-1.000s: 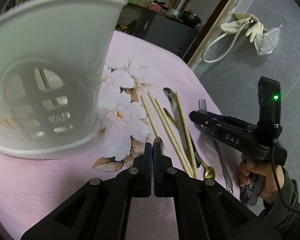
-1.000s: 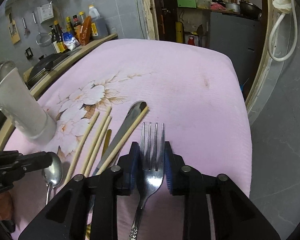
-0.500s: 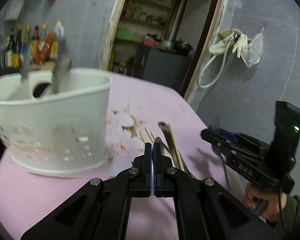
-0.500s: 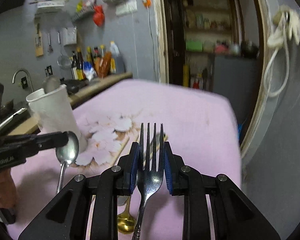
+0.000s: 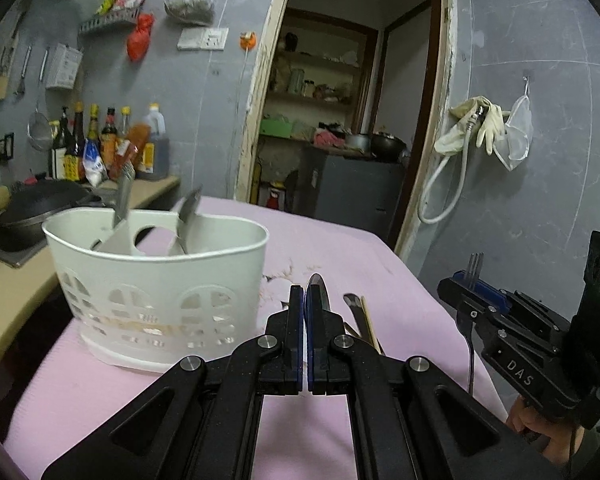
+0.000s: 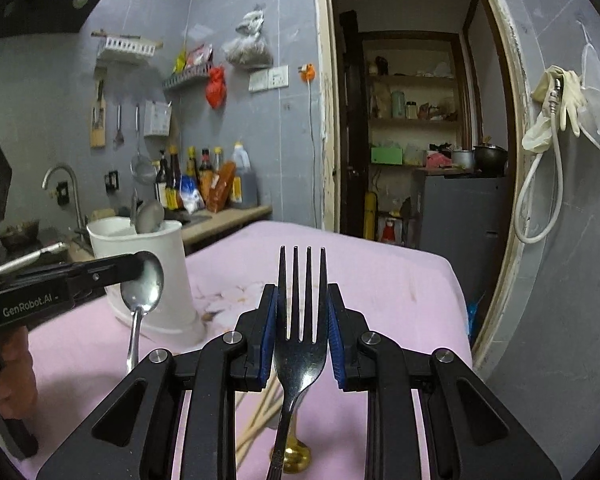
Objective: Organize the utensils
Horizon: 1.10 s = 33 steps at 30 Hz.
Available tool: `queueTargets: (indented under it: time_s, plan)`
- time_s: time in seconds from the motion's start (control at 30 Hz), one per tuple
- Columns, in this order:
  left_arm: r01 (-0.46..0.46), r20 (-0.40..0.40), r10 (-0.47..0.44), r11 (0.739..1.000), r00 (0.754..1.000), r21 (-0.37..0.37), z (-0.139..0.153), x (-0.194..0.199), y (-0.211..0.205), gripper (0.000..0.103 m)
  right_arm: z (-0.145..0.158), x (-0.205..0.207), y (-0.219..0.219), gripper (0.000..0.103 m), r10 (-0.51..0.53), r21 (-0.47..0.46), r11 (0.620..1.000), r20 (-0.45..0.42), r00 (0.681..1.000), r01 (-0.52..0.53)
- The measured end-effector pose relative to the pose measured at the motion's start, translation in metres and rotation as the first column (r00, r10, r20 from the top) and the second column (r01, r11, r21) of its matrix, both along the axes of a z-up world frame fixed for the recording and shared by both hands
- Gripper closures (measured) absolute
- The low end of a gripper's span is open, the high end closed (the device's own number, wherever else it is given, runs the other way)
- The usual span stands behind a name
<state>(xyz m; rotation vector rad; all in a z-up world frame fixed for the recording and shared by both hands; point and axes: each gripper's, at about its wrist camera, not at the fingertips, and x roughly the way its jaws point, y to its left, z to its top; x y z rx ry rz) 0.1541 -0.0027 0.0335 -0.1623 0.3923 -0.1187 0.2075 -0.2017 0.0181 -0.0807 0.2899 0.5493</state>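
Observation:
My left gripper [image 5: 304,300] is shut on a silver spoon [image 6: 143,286], held by its bowl with the handle hanging down, above the pink table just right of the white utensil basket [image 5: 160,292]. The basket holds a fork and another utensil upright. My right gripper [image 6: 302,308] is shut on a silver fork [image 6: 301,320], tines up, lifted above the table; it also shows in the left wrist view [image 5: 476,300]. Wooden chopsticks [image 6: 260,420], a gold spoon [image 6: 294,454] and a knife [image 5: 354,308] lie on the table below.
The pink flowered tablecloth [image 5: 340,248] ends at the right near a grey wall and a doorway [image 6: 412,140]. A counter with bottles [image 5: 108,140] and a wok [image 5: 40,200] stands left of the basket.
Both grippers have risen and tilted up with their utensils: the spoon and the fork are lifted off the table. The left gripper now stands level with the basket's rim.

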Motion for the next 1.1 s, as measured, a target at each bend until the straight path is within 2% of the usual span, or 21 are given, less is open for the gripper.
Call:
queueTargets:
  time_s: [0.33,0.6,0.83,1.1]
  plan:
    - [-0.057,0.074,0.057,0.998,0.996,-0.002,0.031,-0.019,0.025,0.103,0.024,-0.009,0.009,0.083,0.036,0.037,0.999,0.071,0.997,-0.039]
    - [-0.129,0.123,0.131,0.991,0.984,-0.026,0.061,-0.023,0.064,0.103,0.046,-0.007,0.032,0.083,0.109,0.045,0.992,0.106,0.988,-0.114]
    - [-0.235,0.189,0.234,0.972,0.954,-0.02,0.089,-0.03,0.106,0.103,0.075,0.0,0.058,0.083,0.179,0.059,0.98,0.138,0.974,-0.189]
    - [-0.356,0.233,0.346,0.934,0.909,0.0,0.111,-0.025,0.15,0.103,0.117,0.012,0.1,0.083,0.241,0.096,0.959,0.221,0.945,-0.266]
